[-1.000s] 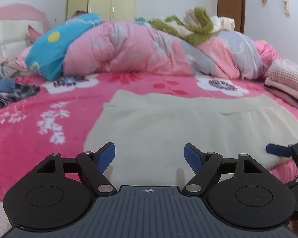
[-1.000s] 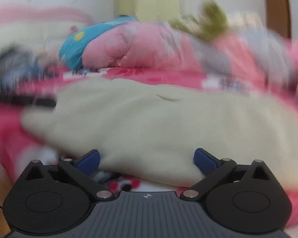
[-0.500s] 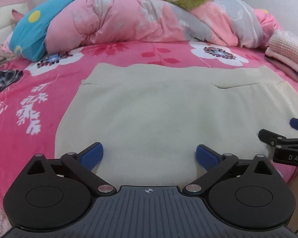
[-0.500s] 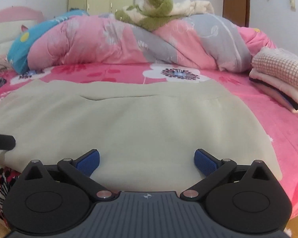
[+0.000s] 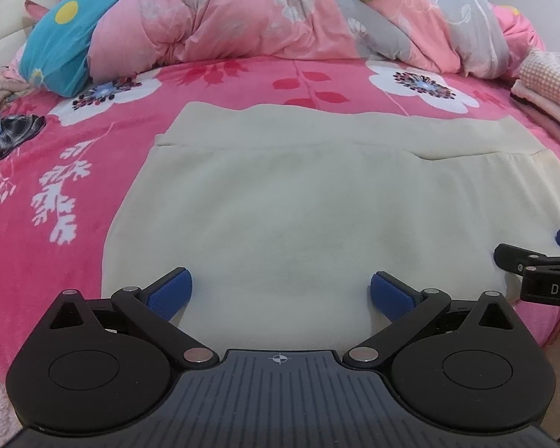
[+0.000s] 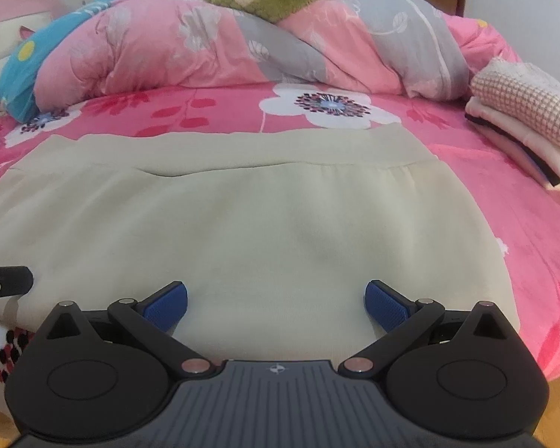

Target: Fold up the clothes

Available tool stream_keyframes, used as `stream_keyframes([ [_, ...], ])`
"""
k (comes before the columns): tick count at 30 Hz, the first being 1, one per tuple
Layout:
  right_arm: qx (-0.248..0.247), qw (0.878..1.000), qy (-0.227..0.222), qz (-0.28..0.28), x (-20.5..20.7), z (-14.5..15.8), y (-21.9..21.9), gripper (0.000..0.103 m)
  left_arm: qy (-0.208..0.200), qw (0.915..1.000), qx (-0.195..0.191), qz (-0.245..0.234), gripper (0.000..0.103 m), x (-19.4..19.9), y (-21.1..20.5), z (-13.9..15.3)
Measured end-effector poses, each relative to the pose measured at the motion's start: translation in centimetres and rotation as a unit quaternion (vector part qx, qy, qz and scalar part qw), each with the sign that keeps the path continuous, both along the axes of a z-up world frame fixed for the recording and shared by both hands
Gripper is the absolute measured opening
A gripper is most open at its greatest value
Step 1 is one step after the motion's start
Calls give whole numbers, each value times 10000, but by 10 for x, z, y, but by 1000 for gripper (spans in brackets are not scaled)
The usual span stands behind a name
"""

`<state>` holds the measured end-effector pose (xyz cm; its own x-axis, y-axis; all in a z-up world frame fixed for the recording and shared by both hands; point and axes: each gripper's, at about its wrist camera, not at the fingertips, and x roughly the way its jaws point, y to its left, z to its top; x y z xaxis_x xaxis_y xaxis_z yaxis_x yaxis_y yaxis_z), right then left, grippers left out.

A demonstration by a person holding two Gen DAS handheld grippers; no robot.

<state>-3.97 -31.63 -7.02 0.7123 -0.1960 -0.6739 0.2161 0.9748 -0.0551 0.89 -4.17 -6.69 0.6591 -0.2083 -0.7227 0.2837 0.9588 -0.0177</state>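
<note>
One cream garment (image 5: 310,201), laid flat on the pink floral bedspread (image 5: 56,171), waistband at its far edge; soft, limp, probably light, best pinched at near corners. Left gripper (image 5: 280,293) and right gripper (image 6: 276,300) hovered at its near hem, fingers spread wide, holding nothing. Folded stack (image 6: 522,119) lay well apart.

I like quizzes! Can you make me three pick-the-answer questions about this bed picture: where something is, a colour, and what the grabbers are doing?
1. Where is the folded stack?
A. right of the cream garment
B. on top of it
C. on the floor

2. What colour are the finger pads?
A. red
B. blue
C. yellow

3. How are the left gripper and right gripper?
A. both shut
B. one shut
C. both open

Answers: 1 A, it sits on the pink bedspread to the right. 2 B, all are blue. 3 C, the jaws are wide apart, gripping nothing.
</note>
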Motion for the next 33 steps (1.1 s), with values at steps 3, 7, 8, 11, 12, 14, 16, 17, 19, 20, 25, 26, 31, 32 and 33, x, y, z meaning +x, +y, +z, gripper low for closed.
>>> stream_keyframes([
  [3,26,9998,180,-68,4,3,1,103,18,10000,14,7,103,0,-1,0],
  [7,91,9993,351,-90,9,6,-1,103,54,10000,19,24,103,1,-1,1],
  [8,93,9992,374,-88,9,6,-1,103,64,10000,21,31,103,1,-1,1],
  [11,89,9991,405,-79,10,6,-1,103,89,9999,21,52,103,1,-1,1],
  [12,84,9992,394,-77,9,6,0,103,93,9999,23,55,103,1,-1,1],
  [14,72,9992,386,-73,9,5,0,103,102,9999,23,58,103,1,-1,1],
  [16,76,9992,388,-69,9,6,0,103,116,9999,22,60,103,1,-1,2],
  [17,80,9992,386,-68,9,6,-1,103,124,9999,21,64,103,1,-1,2],
  [19,83,9992,387,-70,9,6,-1,103,139,9999,16,74,103,1,-1,2],
  [20,83,9992,388,-71,9,6,-1,103,141,9999,18,79,103,1,-1,2],
  [25,89,9993,352,-61,8,6,0,103,160,9998,18,105,103,1,-1,2],
  [26,91,9994,322,-43,7,5,0,103,162,9998,18,103,103,1,-1,2],
  [31,99,9998,173,47,2,4,-2,103,163,9998,-41,75,103,2,2,0],
  [32,100,9998,144,65,2,3,-2,103,158,9998,-51,64,103,2,2,0],
  [33,102,9998,114,83,1,3,-2,103,147,9999,-54,53,103,2,2,0],
])
